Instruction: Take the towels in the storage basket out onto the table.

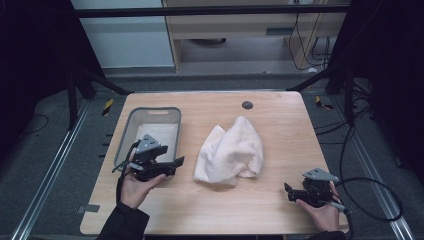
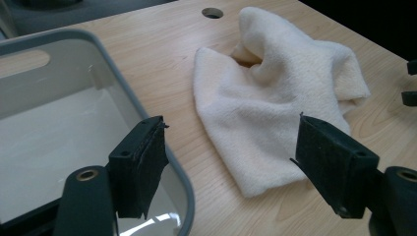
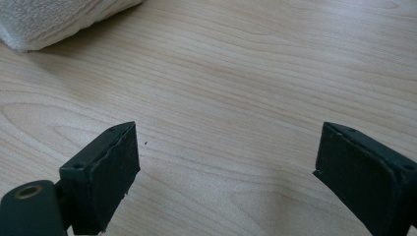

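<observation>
A crumpled cream towel [image 1: 230, 150] lies in the middle of the wooden table [image 1: 270, 200]. To its left stands a grey plastic bin [image 1: 131, 123], which holds nothing. My left gripper [image 1: 172, 162] hovers over the bin's near right corner, open and holding nothing. In the left gripper view the towel [image 2: 275, 103] lies ahead between the jaws, with the bin rim [image 2: 142, 118] at left. My right gripper [image 1: 289, 191] rests low at the table's front right, open, pointing left. In the right gripper view its jaws [image 3: 226, 152] stand wide over bare wood, and a towel edge [image 3: 54, 19] shows top left.
A round cable hole [image 1: 247, 105] sits near the table's far edge. A black cable [image 1: 370, 195] loops off the right side from my right gripper. Dark frame posts and floor rails flank the table. Bare wood lies between the towel and the front edge.
</observation>
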The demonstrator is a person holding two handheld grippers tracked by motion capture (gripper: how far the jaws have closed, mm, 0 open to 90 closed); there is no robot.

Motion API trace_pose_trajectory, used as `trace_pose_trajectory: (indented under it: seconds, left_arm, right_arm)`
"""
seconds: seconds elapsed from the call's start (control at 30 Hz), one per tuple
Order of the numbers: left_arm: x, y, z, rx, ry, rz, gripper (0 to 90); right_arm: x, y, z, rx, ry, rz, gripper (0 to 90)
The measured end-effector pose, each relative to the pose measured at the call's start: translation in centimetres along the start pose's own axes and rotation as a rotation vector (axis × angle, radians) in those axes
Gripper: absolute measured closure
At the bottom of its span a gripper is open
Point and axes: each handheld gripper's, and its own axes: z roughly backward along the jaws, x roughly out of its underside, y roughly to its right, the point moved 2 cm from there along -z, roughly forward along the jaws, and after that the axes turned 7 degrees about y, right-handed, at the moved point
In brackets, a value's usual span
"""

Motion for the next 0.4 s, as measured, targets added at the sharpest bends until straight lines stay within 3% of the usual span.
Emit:
trace_pose_trajectory:
  seconds: [0.4]
  left_arm:
    - [3.3,-3.2,3.2,-0.075,0.017,0.069,28.1]
  right_arm:
    - [0.1,-0.1,0.0,0.001,-0.002,-0.003,9.2]
